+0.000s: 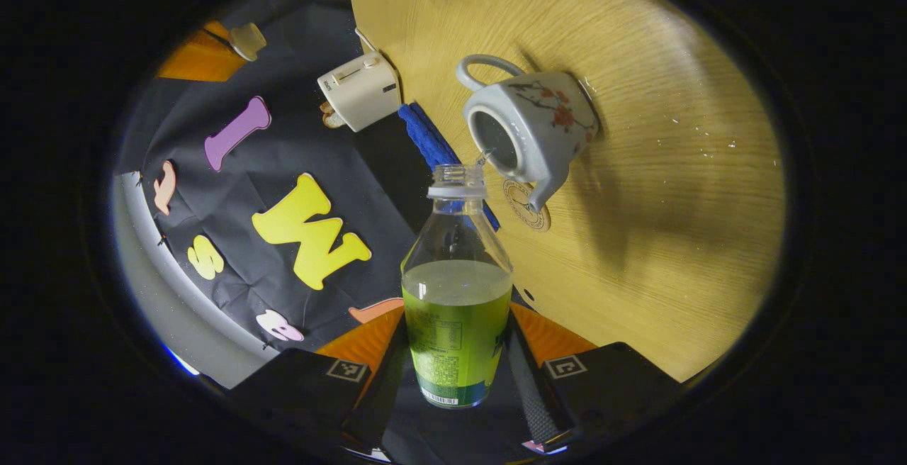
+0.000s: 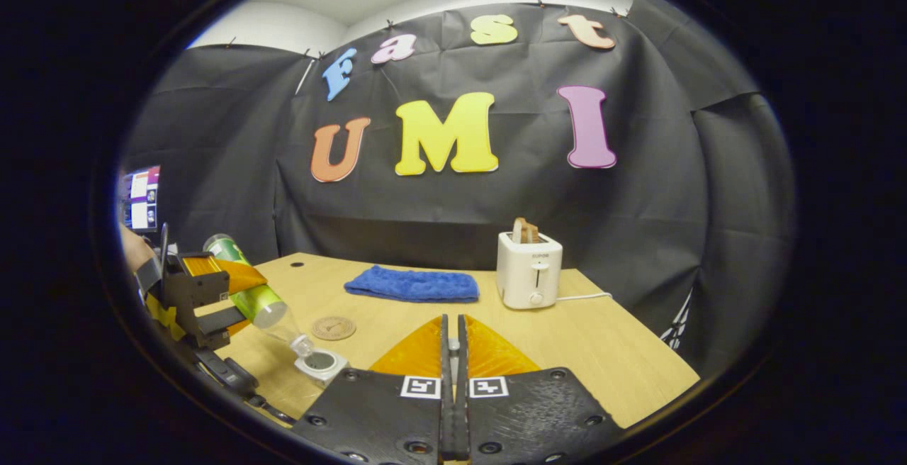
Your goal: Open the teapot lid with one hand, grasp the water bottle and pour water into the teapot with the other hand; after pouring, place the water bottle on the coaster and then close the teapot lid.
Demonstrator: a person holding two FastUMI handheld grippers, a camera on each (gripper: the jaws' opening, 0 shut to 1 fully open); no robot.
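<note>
**Bottle tipped over the open teapot**

Left gripper (image 1: 457, 380) clamped the water bottle (image 1: 457, 309) between both fingers, low on its labelled body, with the uncapped neck pointing at the mouth of the teapot (image 1: 528, 128). In the left gripper view a thin thread of water ran from the bottle's lip into the pot's opening, which stood without a lid. The right gripper (image 2: 451, 351) had its fingers pressed together; something small sat between them near the tips (what it was, I could not tell).

From the right gripper view, the left gripper (image 2: 202, 302) came in at the left edge, held by a hand (image 2: 134, 249), tilting the water bottle (image 2: 258, 298) down toward the teapot (image 2: 322, 364).

A round coaster (image 2: 333, 327) lay just behind the teapot, bare. Farther back, a folded blue cloth (image 2: 412, 284) lay flat, and a white toaster (image 2: 528, 270) with bread in its slot stood beside it to the right, its cord trailing off toward the table's edge.

Everything rested on a light wooden table (image 2: 602, 351). Black cloth walled the booth behind, with a pale ceiling above and a lit screen (image 2: 144, 197) at the far left.
</note>
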